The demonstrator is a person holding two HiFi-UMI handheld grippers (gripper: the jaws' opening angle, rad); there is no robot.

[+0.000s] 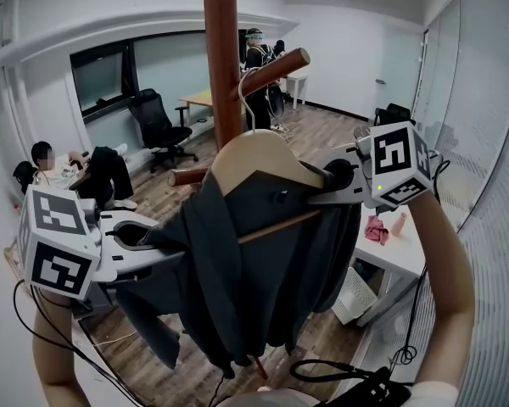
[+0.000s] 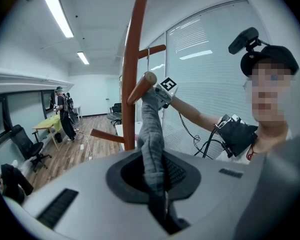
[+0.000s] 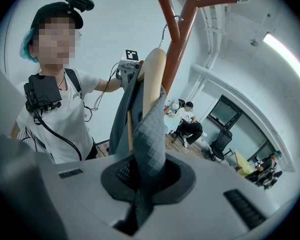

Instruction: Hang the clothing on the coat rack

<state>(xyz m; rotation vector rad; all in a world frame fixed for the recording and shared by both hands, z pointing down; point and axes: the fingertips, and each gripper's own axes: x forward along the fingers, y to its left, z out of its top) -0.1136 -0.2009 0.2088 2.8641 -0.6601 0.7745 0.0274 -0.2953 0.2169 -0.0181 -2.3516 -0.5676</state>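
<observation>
A dark grey garment (image 1: 254, 261) hangs on a wooden hanger (image 1: 263, 155) in front of the red-brown coat rack pole (image 1: 222, 58). The hanger's wire hook (image 1: 243, 83) is up against an upward-slanting peg (image 1: 278, 68); whether it rests on the peg I cannot tell. My left gripper (image 1: 144, 236) is shut on the garment's left shoulder fabric (image 2: 152, 134). At the hanger's right end my right gripper (image 1: 335, 176) is shut on the cloth (image 3: 150, 144). The right gripper view shows the hanger (image 3: 152, 79), the hook (image 3: 165, 30) and the pole (image 3: 182, 31) straight ahead.
A lower peg (image 1: 187, 176) sticks out to the left under the hanger. A white table (image 1: 399, 257) with a pink cloth (image 1: 376, 229) stands at the right by a glass wall. An office chair (image 1: 157, 130), a seated person (image 1: 55, 166) and a standing person (image 1: 259, 70) are farther back.
</observation>
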